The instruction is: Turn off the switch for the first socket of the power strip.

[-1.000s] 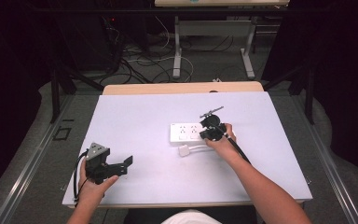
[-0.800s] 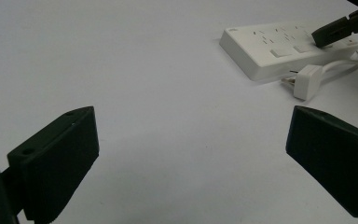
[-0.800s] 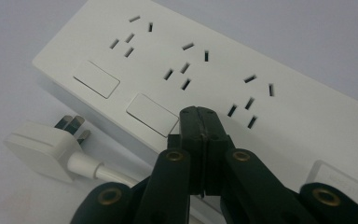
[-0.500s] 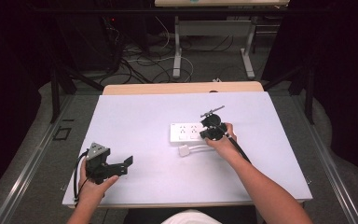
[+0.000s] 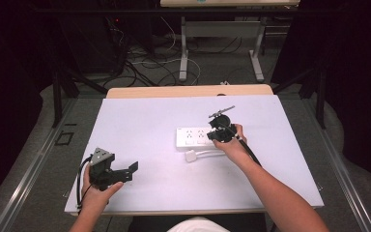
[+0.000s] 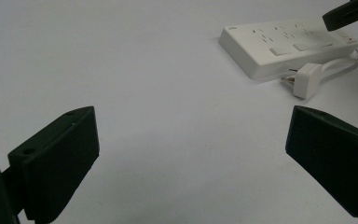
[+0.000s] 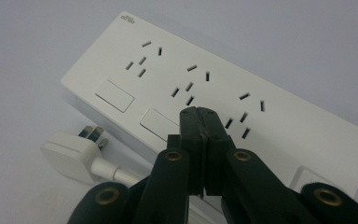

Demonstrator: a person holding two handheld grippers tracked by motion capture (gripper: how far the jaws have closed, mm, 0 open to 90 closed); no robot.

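White plastic power strip (image 7: 223, 100) lies directly under the right gripper (image 7: 199, 113), whose jaws are pressed together on nothing, probably poised to push a switch. Its plug (image 7: 72, 154) rests loose beside them. The left gripper (image 6: 186, 158) idles, jaws spread wide, well apart from the strip. The right gripper view alone reveals socket slots and rocker switches; the high view gives the layout on the table (image 5: 149, 121).

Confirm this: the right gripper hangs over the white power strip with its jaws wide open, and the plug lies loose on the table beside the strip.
Not quite. The right gripper has its jaws pressed shut, as the right gripper view shows. It does hang over the power strip, and the plug lies loose beside it.
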